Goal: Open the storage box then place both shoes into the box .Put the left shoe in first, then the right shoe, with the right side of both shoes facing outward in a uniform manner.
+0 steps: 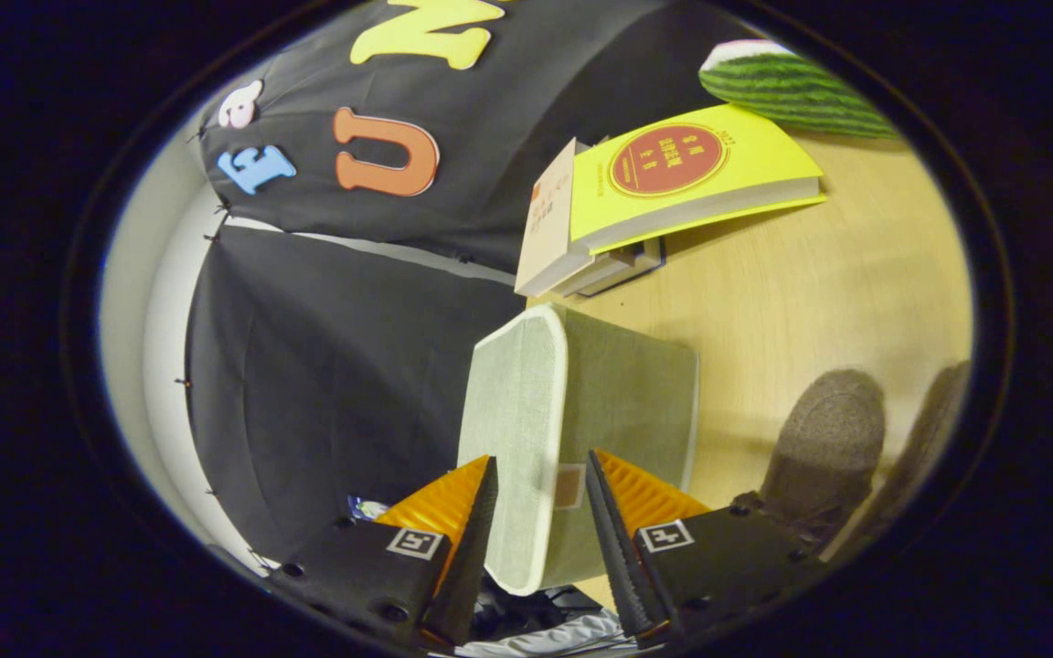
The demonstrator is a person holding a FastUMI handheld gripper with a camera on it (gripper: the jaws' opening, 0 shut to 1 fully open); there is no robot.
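The storage box (632, 388) is pale green fabric and stands on the wooden table (810, 283). Its white-trimmed lid (513, 411) runs forward between my fingers. My gripper (540, 475) is shut on the lid's near edge, one finger on each face, next to a small brown tab (569, 485). Two grey felt shoes lie on the table beside the box: one (828, 439) close to my finger on that side, the other (929, 429) just past it and partly cut off. The inside of the box is hidden.
A stack of books (673, 183) with a yellow cover on top lies on the table beyond the box. A striped watermelon toy (787, 87) sits behind the books. The black cloth wall (325, 366) hangs past the table's edge.
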